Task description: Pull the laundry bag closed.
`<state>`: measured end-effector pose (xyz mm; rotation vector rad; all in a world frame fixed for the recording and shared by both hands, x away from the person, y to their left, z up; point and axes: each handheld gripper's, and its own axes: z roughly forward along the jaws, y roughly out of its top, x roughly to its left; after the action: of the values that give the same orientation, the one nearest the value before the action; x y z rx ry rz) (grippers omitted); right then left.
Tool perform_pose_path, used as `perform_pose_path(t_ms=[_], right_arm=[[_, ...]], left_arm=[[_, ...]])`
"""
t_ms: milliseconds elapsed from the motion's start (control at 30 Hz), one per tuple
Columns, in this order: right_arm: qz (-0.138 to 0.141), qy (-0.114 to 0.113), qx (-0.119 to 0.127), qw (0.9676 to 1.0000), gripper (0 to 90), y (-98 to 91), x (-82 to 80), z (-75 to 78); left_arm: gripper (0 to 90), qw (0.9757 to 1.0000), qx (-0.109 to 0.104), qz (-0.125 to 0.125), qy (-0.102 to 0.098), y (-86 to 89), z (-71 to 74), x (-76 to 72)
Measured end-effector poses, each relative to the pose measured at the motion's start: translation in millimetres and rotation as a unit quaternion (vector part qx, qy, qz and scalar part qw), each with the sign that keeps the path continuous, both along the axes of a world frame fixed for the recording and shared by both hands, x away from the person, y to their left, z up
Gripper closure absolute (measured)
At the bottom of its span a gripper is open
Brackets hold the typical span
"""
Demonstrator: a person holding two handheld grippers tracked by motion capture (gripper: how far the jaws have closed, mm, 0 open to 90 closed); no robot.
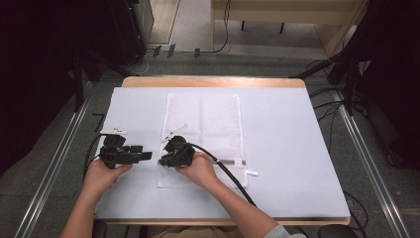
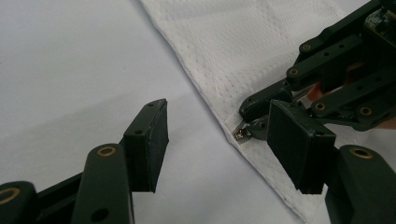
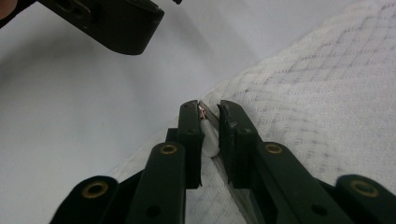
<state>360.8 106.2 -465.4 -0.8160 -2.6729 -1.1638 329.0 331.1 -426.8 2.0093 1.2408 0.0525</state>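
Observation:
A white mesh bag [image 1: 208, 119] lies flat on the white-covered table [image 1: 287, 148]. My right gripper [image 1: 161, 161] rests at the bag's near left edge, shut on the small white zipper pull [image 3: 209, 140] with its metal tip [image 2: 240, 134]. The jaws of this right gripper [image 3: 208, 109] press the pull from both sides, over the mesh bag [image 3: 317, 93]. My left gripper [image 1: 148, 155] sits just left of it, open, jaws wide apart over the bare table. In the left gripper view, the left gripper [image 2: 224, 126] faces the right gripper [image 2: 250, 122] and the bag's edge [image 2: 210, 56].
A small white label [image 1: 114, 131] lies on the table beyond the left gripper. A thin white strip [image 1: 178, 130] lies on the bag, and a white tab [image 1: 251, 172] sits at its near right corner. The right gripper's cable [image 1: 228, 173] trails across the bag's near end.

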Motion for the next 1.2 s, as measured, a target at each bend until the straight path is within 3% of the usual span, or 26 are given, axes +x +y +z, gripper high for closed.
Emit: perform_pose_path(t_ms=[67,233,433,533,700,900,1200], right_arm=[[-0.002,0.005,0.002,1.0,81.1,1.1,0.4,-0.6],[0.01,-0.01,-0.013,0.9998,86.4,2.8,-4.1,2.3],[0.013,-0.013,-0.012,0.9998,83.3,3.4,-5.9,0.9],[0.021,-0.035,-0.011,0.9991,87.0,3.1,-9.8,-0.7],[0.024,-0.02,-0.014,0.9994,87.9,1.8,-6.2,1.9],[0.018,-0.032,-0.003,0.9993,88.3,-5.2,0.0,19.1],[0.014,-0.04,0.009,0.9991,88.3,-11.9,2.1,32.0]], left_arm=[[39.3,1.0,0.001,0.002,0.0,1.5,0.2,-0.1],[39.4,1.0,-0.002,0.007,0.0,3.9,0.6,-0.3],[40.0,0.9999,-0.004,0.01,-0.002,4.7,1.0,-0.7],[40.8,0.9999,-0.005,0.01,-0.001,4.2,1.3,-0.9],[42.8,0.9999,-0.007,0.009,0.001,3.2,1.0,-1.1],[42.4,0.9999,-0.004,-0.01,-0.006,-3.1,0.7,-2.0],[42.5,0.9989,-0.003,-0.045,-0.012,-15.0,-0.6,-3.1]])
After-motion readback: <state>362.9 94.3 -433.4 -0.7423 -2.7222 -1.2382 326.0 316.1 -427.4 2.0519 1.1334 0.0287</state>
